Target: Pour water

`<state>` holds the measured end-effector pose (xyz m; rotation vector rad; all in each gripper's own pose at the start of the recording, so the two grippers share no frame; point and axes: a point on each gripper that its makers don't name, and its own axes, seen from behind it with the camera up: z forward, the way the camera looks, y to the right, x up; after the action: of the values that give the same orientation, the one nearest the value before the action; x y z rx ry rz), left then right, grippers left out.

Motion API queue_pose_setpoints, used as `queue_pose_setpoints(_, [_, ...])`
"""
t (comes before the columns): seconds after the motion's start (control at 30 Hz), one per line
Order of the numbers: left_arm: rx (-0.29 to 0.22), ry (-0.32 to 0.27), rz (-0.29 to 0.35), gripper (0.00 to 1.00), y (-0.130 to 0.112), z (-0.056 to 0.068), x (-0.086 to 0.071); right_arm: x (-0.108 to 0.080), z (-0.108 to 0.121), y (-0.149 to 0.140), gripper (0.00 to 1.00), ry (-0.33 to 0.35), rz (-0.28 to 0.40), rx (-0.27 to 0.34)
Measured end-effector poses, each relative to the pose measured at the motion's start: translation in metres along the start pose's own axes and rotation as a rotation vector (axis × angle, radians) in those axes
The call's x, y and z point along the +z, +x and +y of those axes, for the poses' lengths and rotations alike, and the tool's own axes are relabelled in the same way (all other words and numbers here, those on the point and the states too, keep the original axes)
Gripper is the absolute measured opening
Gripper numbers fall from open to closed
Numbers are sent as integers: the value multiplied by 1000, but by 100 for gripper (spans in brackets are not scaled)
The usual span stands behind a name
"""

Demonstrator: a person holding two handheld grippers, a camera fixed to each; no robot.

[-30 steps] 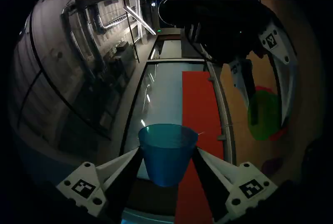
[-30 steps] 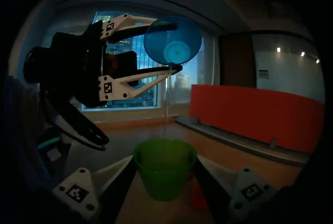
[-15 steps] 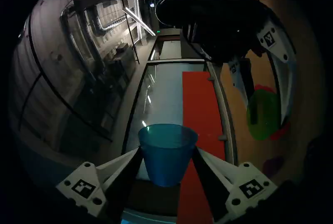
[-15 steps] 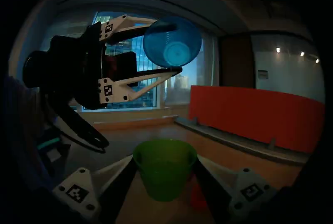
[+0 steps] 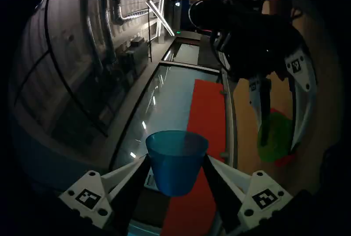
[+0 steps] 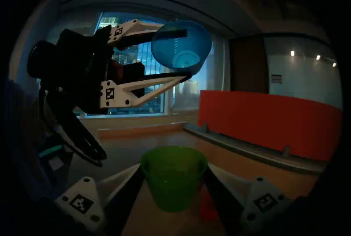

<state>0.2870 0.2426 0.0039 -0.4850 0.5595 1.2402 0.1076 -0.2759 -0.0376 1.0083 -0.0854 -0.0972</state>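
In the left gripper view my left gripper (image 5: 177,166) is shut on a blue cup (image 5: 176,162). The right gripper view shows that blue cup (image 6: 180,47) held high and tipped on its side, mouth toward the camera, between the left gripper's fingers (image 6: 145,78). My right gripper (image 6: 173,179) is shut on a green cup (image 6: 173,177), upright just below the blue one. In the left gripper view the green cup (image 5: 274,137) sits between the right gripper's fingers (image 5: 262,100) at the right. No water stream is visible.
A wooden table (image 6: 245,166) lies under the green cup. A red panel (image 6: 272,119) stands along its far right side, with a grey rail (image 6: 245,146) at its foot. Large windows (image 6: 145,91) fill the back. A small red thing (image 6: 205,205) lies near the green cup.
A thin stream fell from the blue cup into the green cup one second ago; it has stopped. The blue cup has tilted back upward a little. The green cup has stayed put.
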Motion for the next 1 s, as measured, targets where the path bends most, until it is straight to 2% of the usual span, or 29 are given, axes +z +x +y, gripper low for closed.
queue_pose_setpoints(0.3, [-259,-7,-8,83,-8,-1,-1,-1,2,4,90,-9,12,1])
queue_pose_setpoints(0.6, [-614,-28,-33,82,-20,0,-2,-2,2,8,90,-16,22,-3])
queue_pose_setpoints(0.8, [-799,-29,-28,82,-26,-3,-4,-3,3,10,90,-21,27,-1])
queue_pose_setpoints(1.0, [-973,-40,-36,82,-35,1,-6,-4,3,13,90,-24,33,-3])
